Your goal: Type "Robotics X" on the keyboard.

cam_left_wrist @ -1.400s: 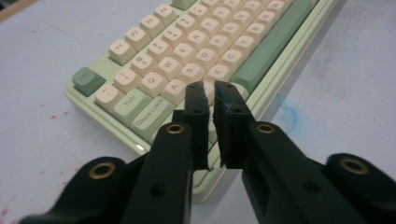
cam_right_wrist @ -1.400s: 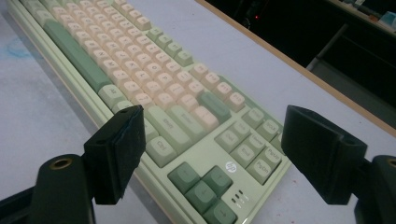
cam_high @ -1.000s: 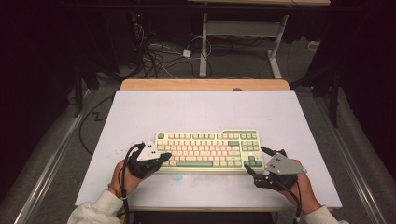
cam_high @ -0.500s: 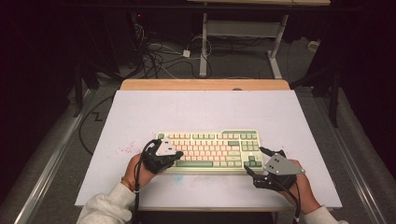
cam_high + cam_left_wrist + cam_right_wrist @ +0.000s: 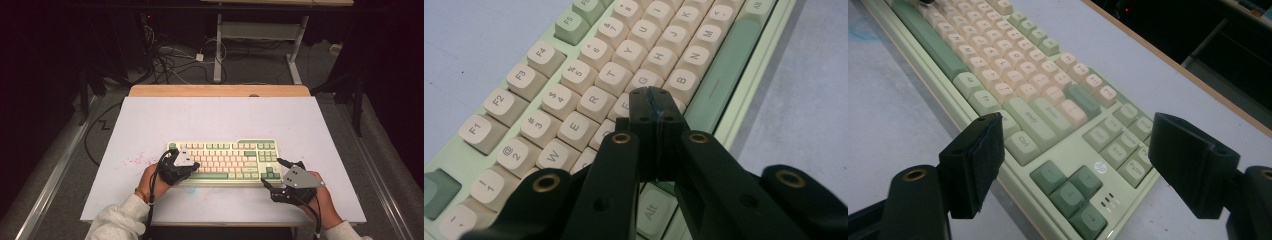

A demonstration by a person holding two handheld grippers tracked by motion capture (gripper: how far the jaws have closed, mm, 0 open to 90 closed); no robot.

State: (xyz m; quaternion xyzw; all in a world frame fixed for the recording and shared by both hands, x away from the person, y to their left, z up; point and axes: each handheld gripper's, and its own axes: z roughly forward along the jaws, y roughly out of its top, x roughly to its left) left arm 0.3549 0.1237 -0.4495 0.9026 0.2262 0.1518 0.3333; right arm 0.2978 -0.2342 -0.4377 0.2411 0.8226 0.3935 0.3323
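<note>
Two grippers work one keyboard [image 5: 226,161], which lies across the near middle of the white table [image 5: 220,120], long side toward the person. From the high view, the left gripper [image 5: 189,165] sits over the keyboard's left end with its grey plate on top, and the right gripper [image 5: 280,172] waits at the right near corner, beside the arrow keys. Compared with a second ago, the left hand has slid in from off the keyboard's left edge onto the keys; the right one has stayed put.

Over to the left gripper view: the left gripper [image 5: 655,102] has its jaws pressed together, nothing between them, making one blunt black tip that hovers over the letter rows, around the F and G keys, with the green space bar [image 5: 719,82] just beyond. Whether the tip touches a cap I cannot tell. My read is that a key press is coming, so the tip should come straight down on the middle of a single cap, lightly, without clipping a neighbour.

Now the right gripper view: the right gripper [image 5: 1075,165] has its jaws wide apart, holding nothing, framing the keyboard's right end, with the dark green arrow keys [image 5: 1068,192] between and below the pads. It looks well placed to steady that corner should the board shift under the press.
</note>
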